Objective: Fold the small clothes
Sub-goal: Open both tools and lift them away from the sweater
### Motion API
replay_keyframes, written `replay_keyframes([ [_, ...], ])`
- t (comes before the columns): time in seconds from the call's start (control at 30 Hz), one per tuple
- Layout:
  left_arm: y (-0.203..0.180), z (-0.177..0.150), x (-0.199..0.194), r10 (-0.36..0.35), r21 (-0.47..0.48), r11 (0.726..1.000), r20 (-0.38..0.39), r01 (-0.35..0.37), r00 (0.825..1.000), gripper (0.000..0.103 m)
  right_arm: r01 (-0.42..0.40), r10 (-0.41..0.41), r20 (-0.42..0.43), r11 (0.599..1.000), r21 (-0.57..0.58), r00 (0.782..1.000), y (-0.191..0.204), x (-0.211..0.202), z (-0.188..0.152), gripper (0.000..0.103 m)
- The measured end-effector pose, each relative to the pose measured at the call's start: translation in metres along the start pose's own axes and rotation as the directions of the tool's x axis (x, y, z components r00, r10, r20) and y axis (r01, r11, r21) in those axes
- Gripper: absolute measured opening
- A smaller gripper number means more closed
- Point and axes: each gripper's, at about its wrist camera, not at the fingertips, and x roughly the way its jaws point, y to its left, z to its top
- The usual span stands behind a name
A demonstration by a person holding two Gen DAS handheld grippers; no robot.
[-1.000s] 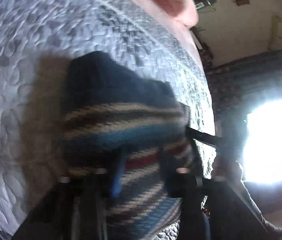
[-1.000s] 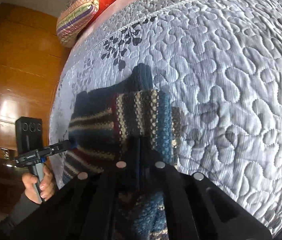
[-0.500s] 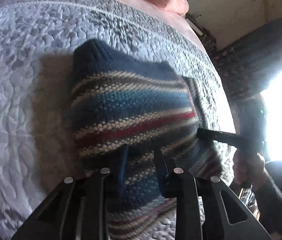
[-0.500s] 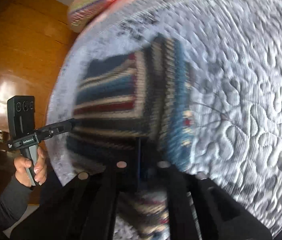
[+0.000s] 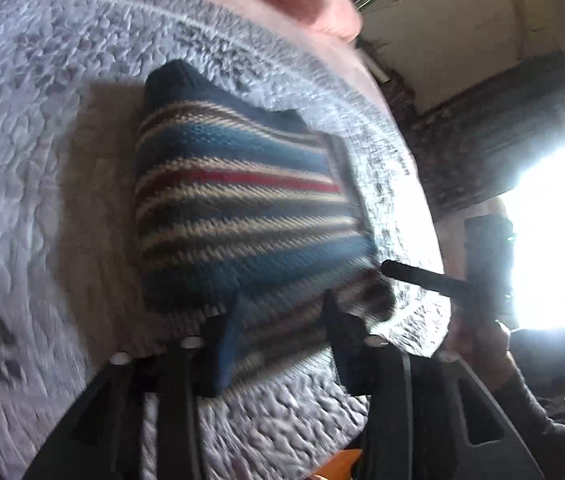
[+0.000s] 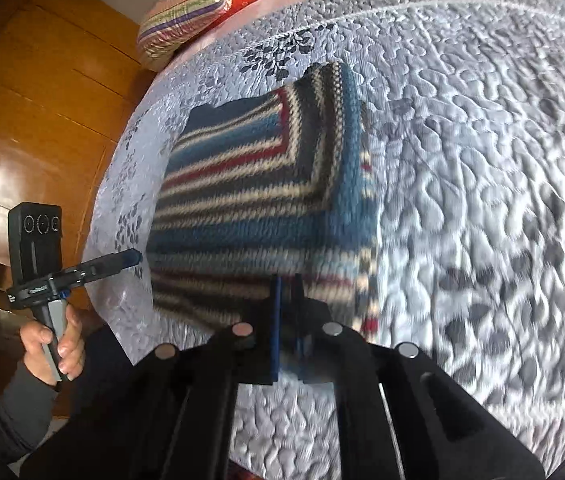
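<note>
While folded knitwear point(image 6: 258, 200) lies there, grey quilt point(image 6: 482, 200) covers bed.

one striped knitted sweater point(image 6: 258, 196), one quilted bedspread point(image 6: 482, 160), two pillows point(image 6: 186, 8), two grippers point(image 6: 286, 304)

sweater point(image 6: 254, 200): chunky striped knit wool, coarse and matt | bedspread point(image 6: 482, 160): quilted cloth, puckered stitching, faint sheen | wardrobe point(image 6: 34, 120): varnished wood, glossy, throwing back glare | pillow point(image 6: 182, 16): striped woven cloth | left gripper point(image 5: 278, 320): matt black plastic, small shiny metal studs
</note>
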Motion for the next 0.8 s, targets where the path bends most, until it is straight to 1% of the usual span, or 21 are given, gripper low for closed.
replay_keyframes([
  [0.07, 0.008, -0.011, 0.012, 0.084, -0.007, 0.996, -0.026, -0.084, 0.996, 0.055, 0.067, -0.067, -0.023, 0.998, -0.003, 0.998, -0.001, 0.006, -0.016, 0.004],
  [0.1, 0.019, -0.017, 0.026, 0.114, -0.032, 0.993, -0.06, -0.116, 0.992, 0.055, 0.106, -0.106, -0.044, 0.994, -0.002, 0.993, -0.004, 0.015, -0.021, 0.0],
  [0.13, 0.028, -0.021, 0.036, 0.12, -0.051, 0.991, -0.077, -0.125, 0.99, 0.055, 0.138, -0.139, -0.064, 0.99, -0.011, 0.988, -0.009, 0.023, -0.028, 0.0],
  [0.2, 0.035, -0.023, 0.038, 0.1, -0.084, 0.991, -0.059, -0.105, 0.993, 0.055, 0.157, -0.158, -0.056, 0.987, -0.026, 0.986, -0.006, 0.024, -0.032, 0.0],
  [0.27, 0.035, -0.025, 0.02, 0.059, -0.151, 0.986, -0.036, -0.064, 0.998, 0.056, 0.134, -0.134, -0.025, 0.991, -0.013, 0.991, 0.004, 0.009, -0.034, 0.006],
  [0.3, 0.032, -0.026, 0.013, 0.057, -0.152, 0.986, -0.026, -0.06, 0.998, 0.06, 0.135, -0.136, -0.012, 0.991, -0.02, 0.991, 0.008, 0.001, -0.036, 0.007],
  [0.33, 0.025, -0.028, 0.002, 0.075, -0.134, 0.988, -0.007, -0.075, 0.997, 0.063, 0.139, -0.138, 0.005, 0.99, -0.028, 0.99, 0.015, -0.009, -0.04, 0.008],
  [0.37, 0.02, -0.031, -0.006, 0.098, -0.115, 0.989, 0.007, -0.096, 0.995, 0.071, 0.135, -0.135, 0.02, 0.99, -0.025, 0.991, 0.021, -0.022, -0.046, 0.014],
  [0.4, 0.011, -0.037, -0.019, 0.142, -0.087, 0.987, 0.029, -0.139, 0.99, 0.08, 0.135, -0.135, 0.026, 0.991, -0.024, 0.991, 0.023, -0.028, -0.051, 0.025],
  [0.43, 0.003, -0.044, -0.028, 0.182, -0.068, 0.982, 0.045, -0.178, 0.982, 0.086, 0.144, -0.143, 0.039, 0.989, -0.021, 0.989, 0.027, -0.038, -0.061, 0.033],
  [0.47, -0.007, -0.054, -0.04, 0.248, -0.047, 0.968, 0.062, -0.246, 0.967, 0.092, 0.16, -0.159, 0.055, 0.987, -0.016, 0.986, 0.032, -0.048, -0.071, 0.053],
  [0.5, -0.017, -0.061, -0.051, 0.287, -0.022, 0.958, 0.094, -0.287, 0.953, 0.092, 0.175, -0.174, 0.068, 0.984, -0.012, 0.982, 0.036, -0.053, -0.077, 0.07],
  [0.53, -0.025, -0.068, -0.059, 0.314, -0.005, 0.949, 0.122, -0.316, 0.941, 0.092, 0.197, -0.195, 0.088, 0.98, -0.01, 0.977, 0.043, -0.062, -0.089, 0.076],
  [0.57, -0.039, -0.08, -0.072, 0.364, 0.02, 0.928, 0.168, -0.372, 0.916, 0.092, 0.24, -0.238, 0.107, 0.971, -0.005, 0.965, 0.053, -0.067, -0.099, 0.082],
  [0.63, -0.057, -0.095, -0.089, 0.417, 0.04, 0.9, 0.216, -0.435, 0.883, 0.092, 0.331, -0.328, 0.116, 0.944, -0.005, 0.937, 0.066, -0.077, -0.12, 0.088],
  [0.67, -0.068, -0.099, -0.095, 0.451, 0.037, 0.881, 0.233, -0.472, 0.861, 0.092, 0.368, -0.365, 0.118, 0.93, -0.004, 0.923, 0.076, -0.078, -0.126, 0.091],
  [0.7, -0.078, -0.105, -0.103, 0.5, 0.026, 0.853, 0.248, -0.522, 0.829, 0.092, 0.406, -0.402, 0.129, 0.914, -0.007, 0.907, 0.087, -0.085, -0.138, 0.091],
  [0.73, -0.089, -0.11, -0.112, 0.543, 0.01, 0.825, 0.261, -0.564, 0.798, 0.092, 0.429, -0.423, 0.142, 0.903, -0.01, 0.895, 0.096, -0.088, -0.142, 0.091],
  [0.77, -0.1, -0.115, -0.12, 0.569, 0.003, 0.806, 0.272, -0.592, 0.776, 0.092, 0.46, -0.451, 0.172, 0.888, -0.013, 0.876, 0.108, -0.097, -0.15, 0.092],
  [0.8, -0.106, -0.122, -0.129, 0.576, 0.007, 0.799, 0.279, -0.601, 0.769, 0.092, 0.478, -0.465, 0.2, 0.878, -0.016, 0.862, 0.116, -0.103, -0.156, 0.095],
])
